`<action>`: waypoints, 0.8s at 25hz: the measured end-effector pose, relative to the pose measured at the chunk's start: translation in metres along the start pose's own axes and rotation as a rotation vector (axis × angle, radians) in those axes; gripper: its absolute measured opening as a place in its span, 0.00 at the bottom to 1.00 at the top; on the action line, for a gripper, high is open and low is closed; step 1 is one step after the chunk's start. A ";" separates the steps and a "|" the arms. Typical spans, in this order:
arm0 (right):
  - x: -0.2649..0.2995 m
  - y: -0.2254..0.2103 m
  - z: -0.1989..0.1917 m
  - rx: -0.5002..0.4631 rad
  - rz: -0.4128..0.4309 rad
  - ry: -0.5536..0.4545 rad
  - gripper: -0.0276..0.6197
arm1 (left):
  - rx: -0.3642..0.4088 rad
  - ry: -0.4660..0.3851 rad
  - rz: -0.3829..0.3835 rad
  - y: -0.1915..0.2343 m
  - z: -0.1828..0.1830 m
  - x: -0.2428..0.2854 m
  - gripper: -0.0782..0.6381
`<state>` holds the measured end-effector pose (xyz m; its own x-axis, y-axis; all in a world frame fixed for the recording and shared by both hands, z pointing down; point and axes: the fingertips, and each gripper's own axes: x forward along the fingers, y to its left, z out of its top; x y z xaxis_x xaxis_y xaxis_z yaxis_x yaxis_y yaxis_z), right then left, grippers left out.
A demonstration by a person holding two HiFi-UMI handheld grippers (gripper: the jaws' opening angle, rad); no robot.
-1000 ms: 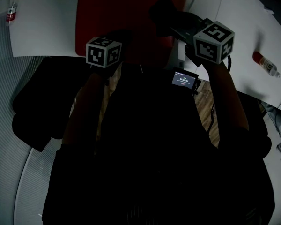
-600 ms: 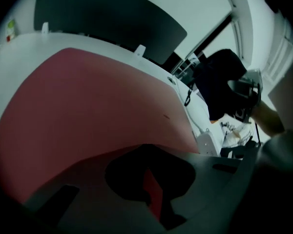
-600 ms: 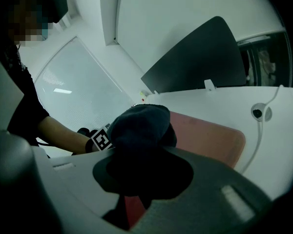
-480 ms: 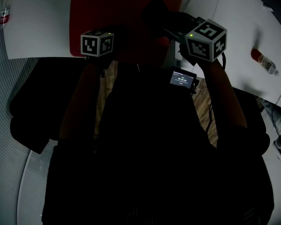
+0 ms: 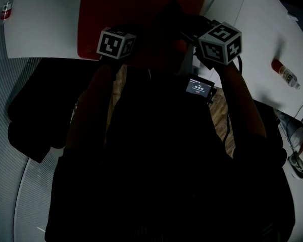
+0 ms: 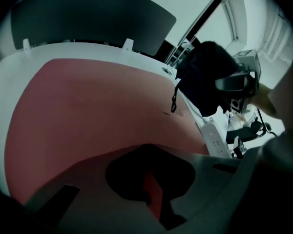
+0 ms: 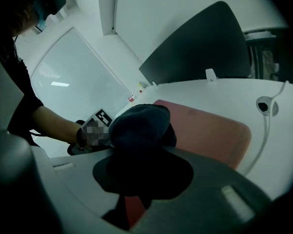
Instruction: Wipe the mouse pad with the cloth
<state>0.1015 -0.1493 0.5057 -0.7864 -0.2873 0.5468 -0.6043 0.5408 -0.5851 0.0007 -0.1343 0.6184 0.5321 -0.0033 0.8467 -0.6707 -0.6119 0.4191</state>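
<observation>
Your left tongs (image 6: pixel 151 191) now sit further right along the mouse pad's (image 5: pixel 136 14) near edge, pressed together, empty. Right tongs (image 7: pixel 136 182) pinch the cloth (image 7: pixel 139 123) over the pad's right part; the pad stretches leftward.

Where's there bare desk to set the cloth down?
Bare white table left of the mouse pad, up to the far bottle; also right, between cable and red-capped bottle. The pad's near edge is crowded by left gripper and right gripper.

Red mouse pad (image 5: pixel 116 14) lying flat, dark cloth (image 7: pixel 139 126) bunched above
</observation>
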 end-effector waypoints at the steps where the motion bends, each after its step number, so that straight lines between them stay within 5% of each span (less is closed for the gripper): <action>1: 0.003 -0.005 0.000 0.009 -0.001 0.000 0.16 | -0.020 -0.010 -0.005 0.000 0.001 0.001 0.12; 4: 0.008 -0.024 -0.001 0.010 -0.026 0.013 0.16 | -0.054 -0.009 -0.013 0.000 -0.006 0.003 0.12; 8: 0.009 -0.080 0.010 -0.086 -0.183 0.056 0.16 | -0.053 -0.026 -0.007 0.000 0.000 -0.003 0.12; 11: 0.021 -0.115 0.011 -0.212 -0.277 0.166 0.16 | -0.074 -0.026 -0.020 0.001 -0.006 0.001 0.12; 16: 0.034 -0.120 -0.006 -0.555 -0.387 0.424 0.16 | -0.101 -0.043 -0.026 -0.001 -0.006 0.000 0.12; 20: 0.039 -0.120 -0.005 -0.636 -0.420 0.461 0.15 | -0.103 -0.042 -0.029 0.001 -0.004 -0.001 0.12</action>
<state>0.1436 -0.2211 0.6004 -0.3037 -0.2881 0.9082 -0.5380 0.8385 0.0861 -0.0029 -0.1316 0.6194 0.5718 -0.0215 0.8201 -0.7030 -0.5281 0.4763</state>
